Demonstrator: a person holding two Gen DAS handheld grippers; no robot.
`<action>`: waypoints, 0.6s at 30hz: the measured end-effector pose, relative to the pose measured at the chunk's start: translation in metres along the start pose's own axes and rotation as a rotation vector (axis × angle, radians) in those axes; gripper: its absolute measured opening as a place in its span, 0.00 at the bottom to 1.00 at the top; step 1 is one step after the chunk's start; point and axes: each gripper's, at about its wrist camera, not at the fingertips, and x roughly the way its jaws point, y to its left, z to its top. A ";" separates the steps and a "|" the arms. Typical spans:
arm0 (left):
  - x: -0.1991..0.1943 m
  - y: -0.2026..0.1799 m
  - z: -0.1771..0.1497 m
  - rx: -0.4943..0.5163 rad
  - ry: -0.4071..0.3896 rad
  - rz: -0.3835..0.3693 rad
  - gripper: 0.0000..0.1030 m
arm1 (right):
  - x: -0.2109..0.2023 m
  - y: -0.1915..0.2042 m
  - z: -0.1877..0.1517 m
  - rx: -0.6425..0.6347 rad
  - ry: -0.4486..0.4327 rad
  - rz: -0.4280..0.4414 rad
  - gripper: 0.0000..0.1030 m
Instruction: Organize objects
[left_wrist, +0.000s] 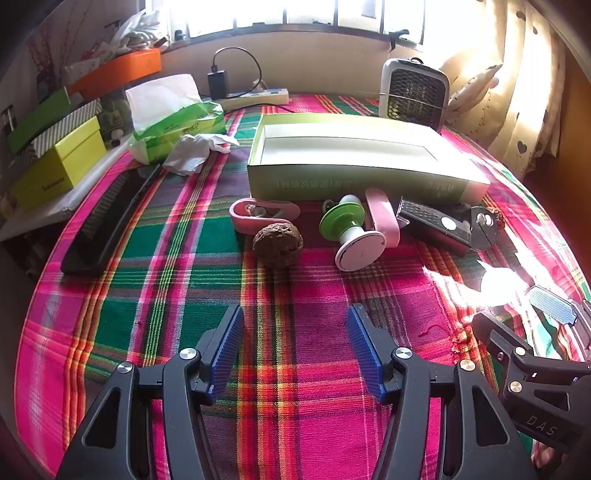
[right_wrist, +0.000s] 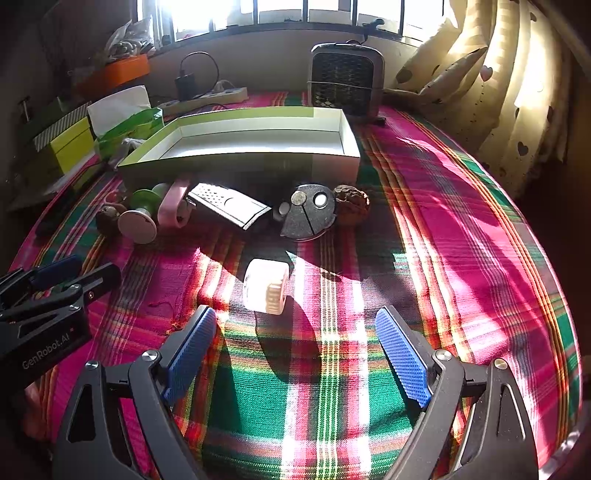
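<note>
Left gripper (left_wrist: 295, 343) fingers spread, empty, right gripper (right_wrist: 295, 347) fingers spread wide, empty — white roller (right_wrist: 266, 286) just ahead, open green box (right_wrist: 243, 147) behind the clutter on the plaid worktop (right_wrist: 461, 229).

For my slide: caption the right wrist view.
Open right gripper above plaid cloth, white roll ahead, empty box beyond.

An open box (left_wrist: 354, 177) lies mid-table on the cloth (left_wrist: 295, 332); along its near side runs a row, left to right: clip (left_wrist: 258, 218), nut (left_wrist: 277, 244), spool (left_wrist: 351, 236), grater (left_wrist: 432, 221); a heater (left_wrist: 413, 92) stands behind, a tissue pack (left_wrist: 173, 129) far left.
</note>
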 end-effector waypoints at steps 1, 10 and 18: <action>0.000 0.000 0.000 0.000 0.000 0.000 0.55 | 0.000 0.000 0.000 0.000 0.001 0.000 0.86; 0.000 0.000 0.000 -0.002 0.000 0.002 0.55 | 0.001 0.000 0.001 0.001 -0.001 -0.002 0.86; 0.000 0.000 0.000 -0.004 0.000 0.005 0.55 | 0.001 -0.001 0.000 0.001 -0.001 -0.002 0.86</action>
